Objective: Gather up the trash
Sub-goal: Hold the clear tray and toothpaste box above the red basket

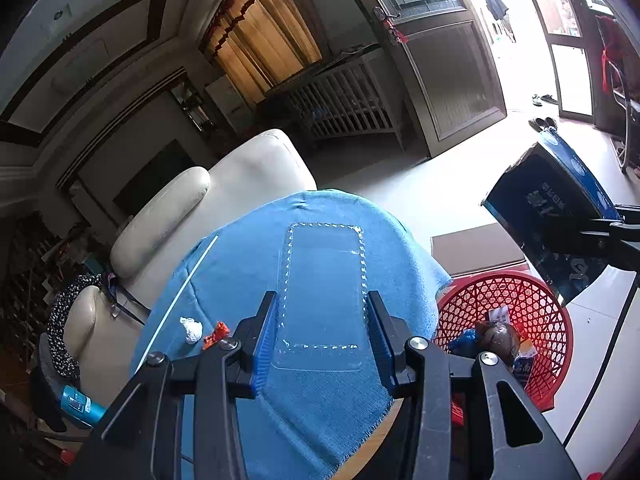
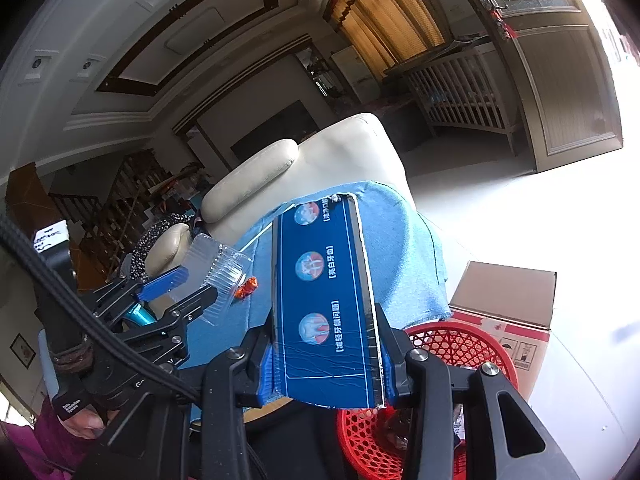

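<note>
Wrapper scraps (image 1: 215, 334) beside clear tray (image 1: 322, 292)

The left gripper (image 1: 322, 312) clamps a clear plastic tray (image 1: 323, 292) above the blue cloth (image 1: 240, 264), with a red basket (image 1: 532, 320) past its right edge.

Both tools share one build. The left hand-held gripper (image 1: 322, 320) has matte black angular arms, silver round screw heads at the joints and ribbed blue pads (image 1: 267, 344) lining the fingers; a small red part shows low in its frame. The right hand-held gripper (image 2: 326, 356) is the same black linkage with silver screws and blue pads. A thick braided black cable (image 2: 72, 312) runs across the left tool's black handle, which carries small white lettering. Beneath it a bare hand (image 2: 82, 424) shows, beside magenta cloth (image 2: 28, 452).
</note>
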`<state>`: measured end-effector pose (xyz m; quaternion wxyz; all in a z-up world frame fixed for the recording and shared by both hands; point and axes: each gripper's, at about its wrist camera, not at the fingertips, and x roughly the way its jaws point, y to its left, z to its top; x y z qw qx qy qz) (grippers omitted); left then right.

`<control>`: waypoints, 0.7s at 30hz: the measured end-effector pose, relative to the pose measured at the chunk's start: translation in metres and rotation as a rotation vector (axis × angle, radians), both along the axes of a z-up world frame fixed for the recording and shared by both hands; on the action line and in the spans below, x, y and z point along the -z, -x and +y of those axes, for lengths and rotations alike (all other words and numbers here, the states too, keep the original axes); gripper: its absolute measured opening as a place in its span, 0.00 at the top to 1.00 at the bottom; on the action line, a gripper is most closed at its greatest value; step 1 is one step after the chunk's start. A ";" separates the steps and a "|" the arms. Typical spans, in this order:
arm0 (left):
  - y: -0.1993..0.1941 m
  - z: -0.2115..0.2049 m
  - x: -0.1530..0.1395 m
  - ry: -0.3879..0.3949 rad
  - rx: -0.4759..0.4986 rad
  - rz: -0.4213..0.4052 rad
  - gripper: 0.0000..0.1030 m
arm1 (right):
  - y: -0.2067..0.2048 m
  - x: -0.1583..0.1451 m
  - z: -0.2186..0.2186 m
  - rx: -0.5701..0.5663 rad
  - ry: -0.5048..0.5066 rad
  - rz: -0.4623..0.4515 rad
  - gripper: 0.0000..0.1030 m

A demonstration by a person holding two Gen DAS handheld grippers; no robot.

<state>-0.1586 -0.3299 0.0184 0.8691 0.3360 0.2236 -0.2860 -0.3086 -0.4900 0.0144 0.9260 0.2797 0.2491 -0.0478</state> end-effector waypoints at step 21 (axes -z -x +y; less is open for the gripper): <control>0.003 -0.006 0.003 -0.014 0.015 0.010 0.56 | 0.010 -0.001 -0.002 0.041 0.030 -0.003 0.59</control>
